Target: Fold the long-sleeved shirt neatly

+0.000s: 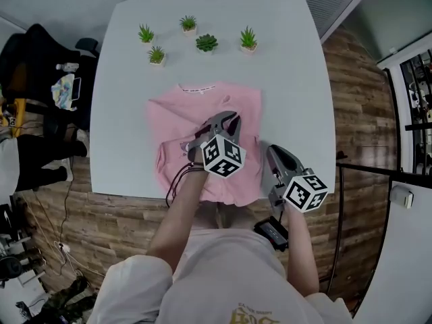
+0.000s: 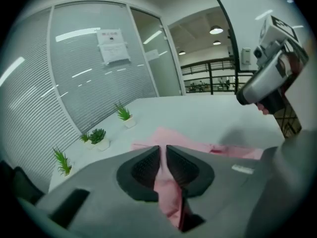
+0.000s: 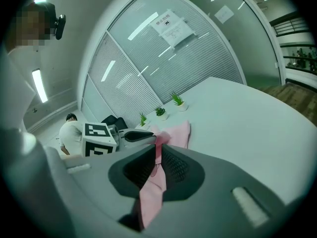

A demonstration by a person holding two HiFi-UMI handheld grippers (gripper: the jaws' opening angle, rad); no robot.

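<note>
Nearly closed, the left gripper (image 2: 163,155) pinches a thin fold of pink cloth between its dark, ribbed pads (image 2: 146,170). The fabric runs down the narrow slot and bunches into soft creases behind them. The right gripper (image 3: 158,155) has its jaws just as narrow, clamped on a strip of the same cloth that hangs toward the camera in a limp, smooth tail.

The shirt (image 1: 182,113) is pale pink with a matte, soft look. It lies on the table (image 1: 283,79) close to the front edge. Its neckline (image 1: 197,86), trimmed in white, faces away from the person. The body forms a rough square with rumpled edges.

In the head view the left gripper sits over the middle of the shirt, and the right gripper is at the shirt's right edge near the hem.

The table is white, smooth and rectangular with rounded corners. Five small spiky green plants (image 1: 206,42) in pale pots (image 1: 156,62) stand in a loose cluster on its far half, well apart from the shirt. Wood-grain planks cover the floor (image 1: 358,100), and slatted blinds (image 2: 29,113) line the wall behind glass.
</note>
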